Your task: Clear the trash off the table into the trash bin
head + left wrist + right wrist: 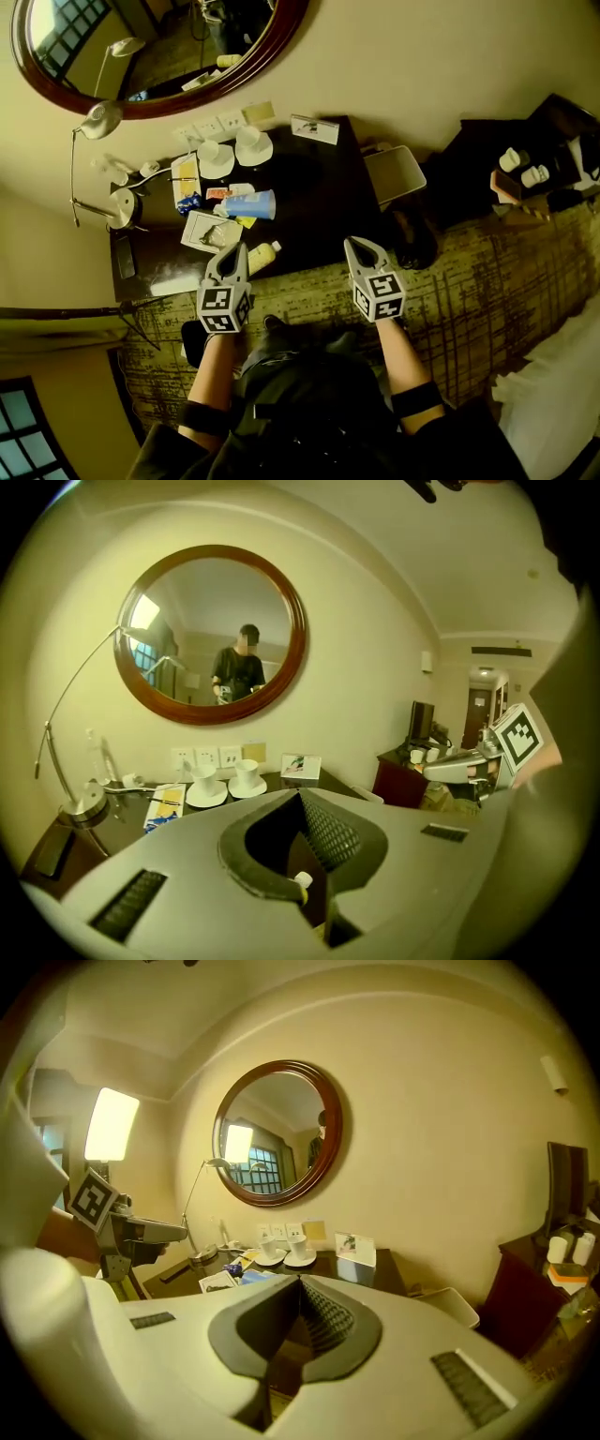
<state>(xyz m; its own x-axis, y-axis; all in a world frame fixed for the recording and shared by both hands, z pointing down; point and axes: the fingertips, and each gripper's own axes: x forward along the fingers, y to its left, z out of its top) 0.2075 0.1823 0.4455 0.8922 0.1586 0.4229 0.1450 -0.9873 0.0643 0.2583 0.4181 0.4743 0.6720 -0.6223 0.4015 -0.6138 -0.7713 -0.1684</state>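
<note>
On the dark table lie a tipped blue cup, a small yellow bottle, a crumpled wrapper and a leaflet. A white trash bin stands on the floor against the table's right end. My left gripper hovers at the table's near edge, right beside the yellow bottle, which shows through its jaws. The jaws are shut and hold nothing. My right gripper hangs over the near right corner, shut and empty, with the bin ahead to its right.
Two white cups on saucers, a card stand and a desk lamp stand along the wall under a round mirror. A dark cabinet with cups is at the right, and a white bed corner nearer.
</note>
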